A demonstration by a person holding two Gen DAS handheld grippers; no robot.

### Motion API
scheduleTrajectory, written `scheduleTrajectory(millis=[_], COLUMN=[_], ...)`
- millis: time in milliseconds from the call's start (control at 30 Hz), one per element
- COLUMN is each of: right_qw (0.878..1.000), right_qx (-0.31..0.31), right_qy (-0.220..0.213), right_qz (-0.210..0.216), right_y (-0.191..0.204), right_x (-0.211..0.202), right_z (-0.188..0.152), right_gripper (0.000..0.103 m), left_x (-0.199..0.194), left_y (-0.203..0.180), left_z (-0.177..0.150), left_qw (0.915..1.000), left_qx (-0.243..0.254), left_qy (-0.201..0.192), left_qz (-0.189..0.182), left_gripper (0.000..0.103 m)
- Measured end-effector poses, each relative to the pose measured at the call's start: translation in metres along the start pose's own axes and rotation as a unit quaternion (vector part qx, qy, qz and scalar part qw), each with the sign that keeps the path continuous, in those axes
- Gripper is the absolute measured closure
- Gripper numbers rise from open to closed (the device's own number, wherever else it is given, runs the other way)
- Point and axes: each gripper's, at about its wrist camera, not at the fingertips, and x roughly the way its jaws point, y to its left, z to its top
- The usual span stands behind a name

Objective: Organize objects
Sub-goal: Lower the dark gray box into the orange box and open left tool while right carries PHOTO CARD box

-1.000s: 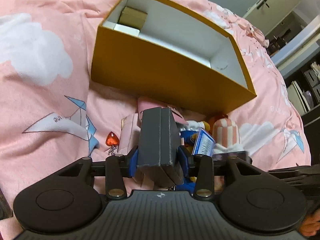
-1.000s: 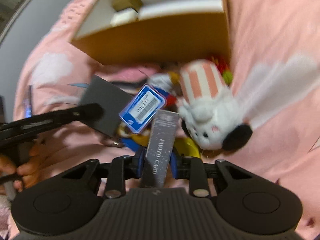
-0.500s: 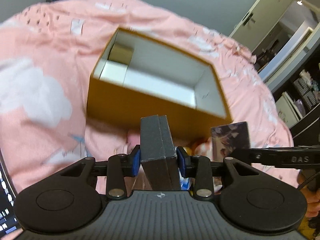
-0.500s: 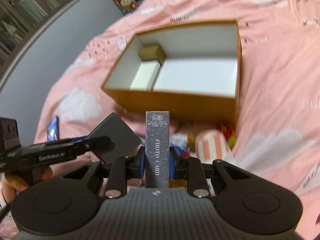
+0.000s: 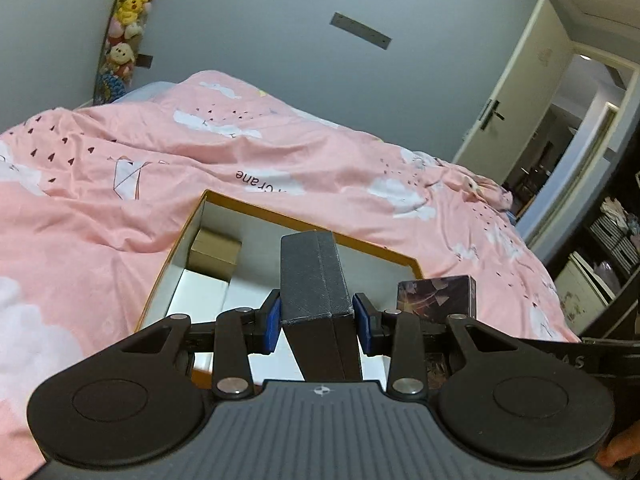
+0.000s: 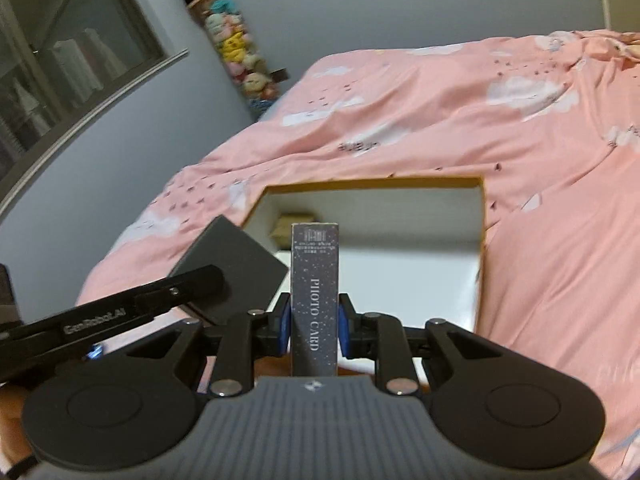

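My left gripper is shut on a dark grey box, its blue pads pressing both sides. My right gripper is shut on a slim starry photo card box that stands upright between the pads. Both are held above the near part of an open yellow cardboard box with a white inside, lying on the pink bed cover. A small brown box and a white box lie in its far left corner. The photo card box shows at the right of the left wrist view, and the grey box at the left of the right wrist view.
The pink cloud-print bed cover spreads all round the yellow box. A column of plush toys hangs on the grey wall behind. A doorway and shelves stand to the right of the bed.
Both grippers have risen from the pile of toys in front of the yellow box and tilted up, carrying their boxes over its near wall. The pile has dropped out of view.
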Motion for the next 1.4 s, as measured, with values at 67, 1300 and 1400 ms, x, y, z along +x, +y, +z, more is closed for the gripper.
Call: scheduleTrajectory(millis=[67, 1300, 1400], right_qw=[1.0, 0.994, 0.994], right_qx=[0.006, 0.049, 0.05], right_qy=[0.002, 0.091, 0.091], right_qz=[-0.015, -0.045, -0.041], right_y=[-0.005, -0.052, -0.054], right_x=[0.016, 0.119, 0.121], right_z=[0.004, -0.008, -0.006], right_gripper=[0.079, 0.079, 0.079], left_x=[0.015, 0.112, 0.11], left_y=[0.004, 0.035, 0.033], left_z=[-0.001, -0.018, -0.009], left_qw=[0.9999, 0.9804, 0.9803], left_qx=[-0.006, 0.011, 0.024], left_qy=[0.003, 0.187, 0.186], left_qz=[0.013, 0.061, 0.064], left_gripper=[0.061, 0.038, 0.045])
